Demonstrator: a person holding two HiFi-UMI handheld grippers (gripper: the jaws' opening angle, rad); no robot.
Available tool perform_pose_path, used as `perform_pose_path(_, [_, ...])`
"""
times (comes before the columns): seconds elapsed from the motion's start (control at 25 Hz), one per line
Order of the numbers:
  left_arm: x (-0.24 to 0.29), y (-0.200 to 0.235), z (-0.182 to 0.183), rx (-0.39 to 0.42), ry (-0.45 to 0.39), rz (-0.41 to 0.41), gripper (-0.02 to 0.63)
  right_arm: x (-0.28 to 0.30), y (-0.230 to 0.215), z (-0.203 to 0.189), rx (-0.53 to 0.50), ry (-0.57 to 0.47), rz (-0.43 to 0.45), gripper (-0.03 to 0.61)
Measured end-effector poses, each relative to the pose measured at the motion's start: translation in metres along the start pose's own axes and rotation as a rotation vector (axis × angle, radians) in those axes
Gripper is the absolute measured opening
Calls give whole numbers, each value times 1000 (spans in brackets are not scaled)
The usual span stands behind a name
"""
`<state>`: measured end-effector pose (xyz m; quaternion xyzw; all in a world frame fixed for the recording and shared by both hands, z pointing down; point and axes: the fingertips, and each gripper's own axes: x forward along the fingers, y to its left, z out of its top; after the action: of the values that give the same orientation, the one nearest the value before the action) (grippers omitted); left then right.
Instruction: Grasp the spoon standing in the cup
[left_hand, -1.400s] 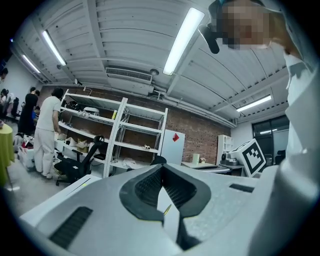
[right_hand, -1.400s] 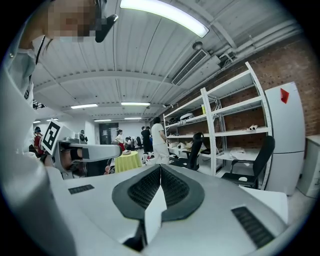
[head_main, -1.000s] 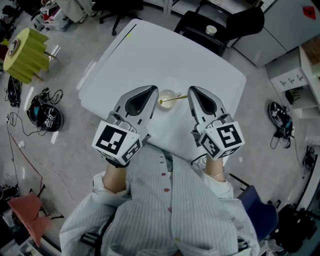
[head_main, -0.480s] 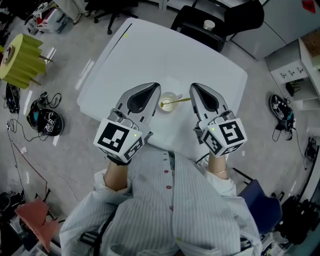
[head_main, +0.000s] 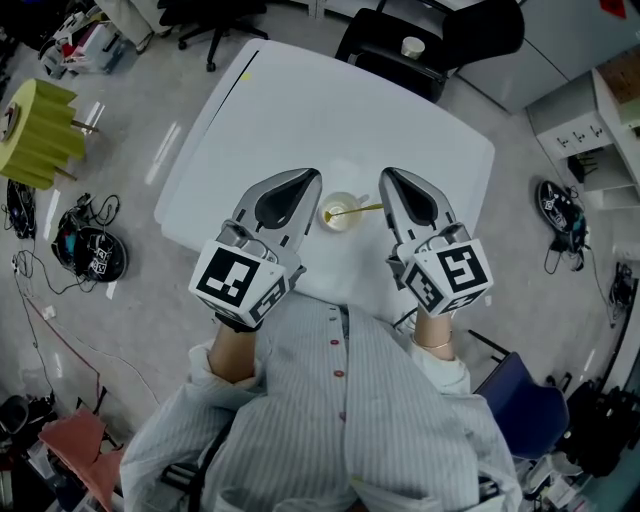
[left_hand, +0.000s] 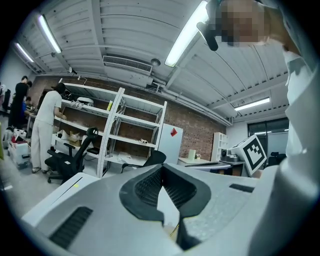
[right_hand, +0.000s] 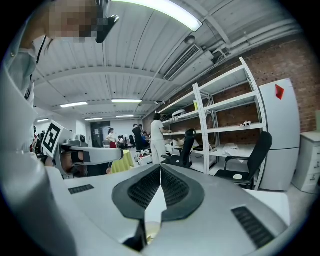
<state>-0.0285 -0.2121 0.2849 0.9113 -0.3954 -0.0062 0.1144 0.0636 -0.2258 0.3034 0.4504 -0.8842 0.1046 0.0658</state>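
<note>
A small white cup (head_main: 338, 212) stands on the white table (head_main: 300, 110), and a gold spoon (head_main: 356, 209) leans in it with its handle pointing right. My left gripper (head_main: 310, 177) is just left of the cup, jaws shut and empty. My right gripper (head_main: 386, 176) is just right of it, near the spoon handle's end, also shut on nothing. In the left gripper view the jaws (left_hand: 161, 168) meet at their tips. The right gripper view shows its jaws (right_hand: 160, 166) closed too, with a bit of the cup (right_hand: 150, 233) showing through the gap below.
A black office chair (head_main: 440, 45) with a small white cup (head_main: 412, 46) on it stands behind the table. A yellow-green ribbed object (head_main: 35, 135) and cables (head_main: 90, 245) lie on the floor at left. White cabinets (head_main: 585, 130) are at right. Shelves (left_hand: 115, 130) and people (left_hand: 45, 127) are farther off.
The head view has drifted a little. Both grippers stay shut on either side of the cup, and the spoon has not moved.
</note>
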Motion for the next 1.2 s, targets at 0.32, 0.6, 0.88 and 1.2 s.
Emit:
perform_pose_path(0.32, [5,5,-10,-18,22,-19,8,3,-5,-7,14,15,-32,11])
perform_pose_path(0.6, [8,4,-24,-28,55,-27,8,-2,-10,-22,53,20,-59,11])
perform_pose_path(0.88, [11,2,-44,-35,98,-35,8,-9,-18,-38,91,23,-95,15])
perform_pose_path(1.2, [15,2,-67,-50,142,-44,8,-15,-28,-66,142,59,-144,113])
